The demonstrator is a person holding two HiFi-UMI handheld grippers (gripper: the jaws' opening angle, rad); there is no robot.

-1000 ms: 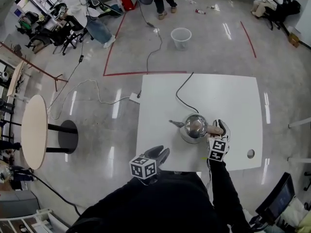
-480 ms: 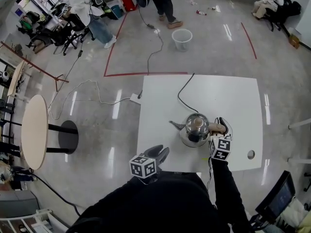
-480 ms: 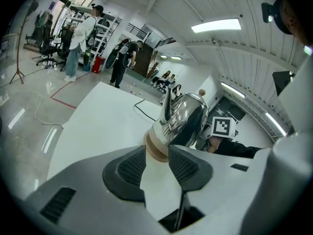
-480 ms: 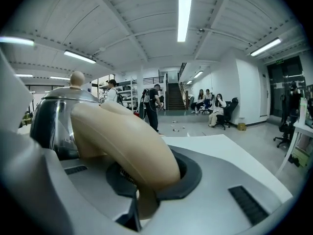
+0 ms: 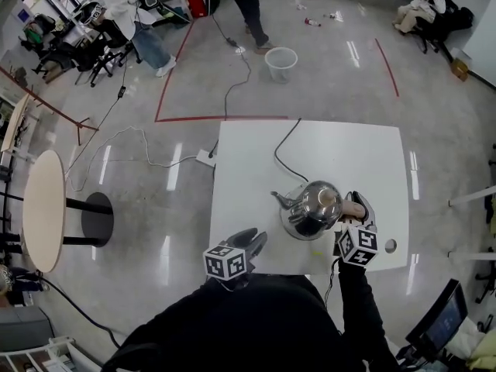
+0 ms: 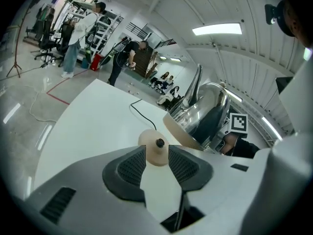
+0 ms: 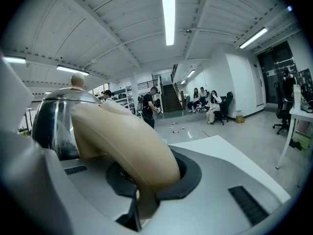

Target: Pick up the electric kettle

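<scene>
The steel electric kettle (image 5: 314,206) hangs tilted just above the white table (image 5: 248,169), its spout to the left. My right gripper (image 5: 353,209) is shut on its beige handle (image 7: 127,141), which fills the gap between the pads in the right gripper view. The round beige power base (image 6: 156,150) with its centre pin lies bare on the table, its black cord (image 5: 280,155) running to the far edge. My left gripper (image 5: 254,243) hovers at the table's near edge, left of the kettle, open with nothing between its pads (image 6: 131,166).
A small round hole (image 5: 390,246) is in the table's near right corner. On the floor beyond stand a white bin (image 5: 280,63) and red tape lines. A round side table (image 5: 43,208) is at the left. People stand and sit at the back.
The kettle has risen off its base with my right gripper and now tilts. My left gripper has stayed where it was.
</scene>
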